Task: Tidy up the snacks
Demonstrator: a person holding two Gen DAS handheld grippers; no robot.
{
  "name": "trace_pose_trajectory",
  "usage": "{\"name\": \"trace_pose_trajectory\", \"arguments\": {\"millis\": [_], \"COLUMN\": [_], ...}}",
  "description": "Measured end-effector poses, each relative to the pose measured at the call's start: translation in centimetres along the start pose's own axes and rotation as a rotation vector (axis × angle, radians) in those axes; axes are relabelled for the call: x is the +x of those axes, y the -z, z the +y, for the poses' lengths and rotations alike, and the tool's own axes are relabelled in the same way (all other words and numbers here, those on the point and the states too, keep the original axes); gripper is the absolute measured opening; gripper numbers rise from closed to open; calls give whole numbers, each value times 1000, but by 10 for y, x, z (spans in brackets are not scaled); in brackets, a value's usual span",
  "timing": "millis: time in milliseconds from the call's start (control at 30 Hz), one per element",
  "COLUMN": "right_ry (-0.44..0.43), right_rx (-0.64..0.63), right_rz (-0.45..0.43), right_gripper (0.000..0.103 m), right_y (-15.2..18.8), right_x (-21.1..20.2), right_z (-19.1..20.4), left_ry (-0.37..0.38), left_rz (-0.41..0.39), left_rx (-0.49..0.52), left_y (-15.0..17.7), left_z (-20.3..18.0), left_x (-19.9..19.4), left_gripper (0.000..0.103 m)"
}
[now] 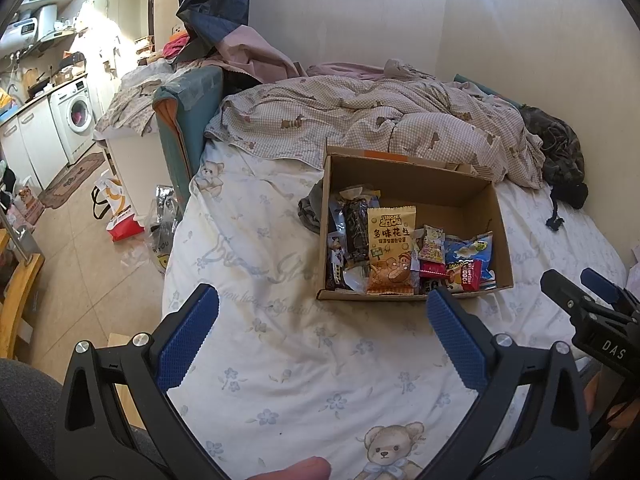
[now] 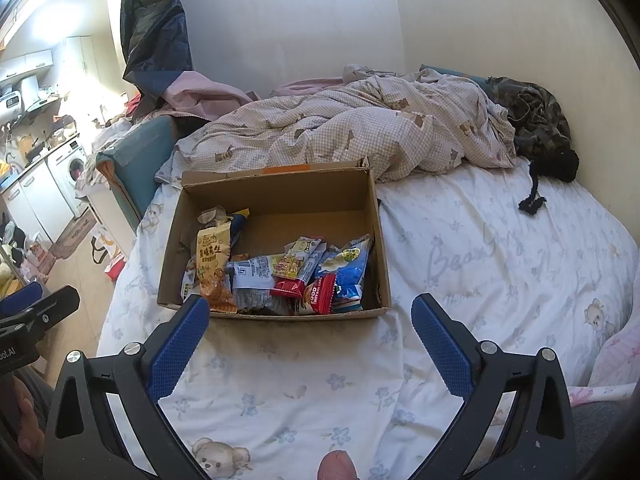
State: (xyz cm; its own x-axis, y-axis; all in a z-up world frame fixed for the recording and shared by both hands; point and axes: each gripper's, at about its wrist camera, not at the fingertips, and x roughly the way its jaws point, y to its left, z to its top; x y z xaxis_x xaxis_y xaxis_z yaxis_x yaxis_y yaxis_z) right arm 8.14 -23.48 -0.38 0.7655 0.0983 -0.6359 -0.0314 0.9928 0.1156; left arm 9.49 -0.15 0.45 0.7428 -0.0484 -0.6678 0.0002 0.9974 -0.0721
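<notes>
Left wrist view: left claw spread wide, gripping nothing, held over the bed just short of the box. Right wrist view: right claw likewise spread and empty, near the box's front wall.

Snacks all lie inside the box, heaped against its front half; the rear half of the floor is bare card. Noted: orange peanut bag propped upright at the left, a dark bar beside it, a blue bag and a small red packet to the right. No snack is visible on the sheet.

Judgement: this fits either a box filled and done, or a heap awaiting sorting; the pictures do not settle which.

Handling: packets overlap and are crinkly. Any pick should take one packet by a free edge, with the claw coming from above to clear the walls. The box sits on soft bedding and may shift or tip if pressed.

Surroundings: white sheet with bear print, a rumpled checked quilt behind the box, a wall beyond. A washing machine and counters stand at far left, with bags on the floor.
</notes>
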Motion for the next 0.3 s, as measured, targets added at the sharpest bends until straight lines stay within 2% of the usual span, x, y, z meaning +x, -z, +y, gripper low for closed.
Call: {"name": "trace_pose_trajectory", "arguments": {"millis": [300], "right_ry": [-1], "right_rx": [1], "right_rz": [2], "right_gripper": [103], "right_y": [0], "right_x": [0], "right_z": [0], "left_ry": [-16], "left_rz": [5], "left_rx": [-3], "left_y": [4], "left_z": [-3], "left_x": [5], "left_gripper": [103]}}
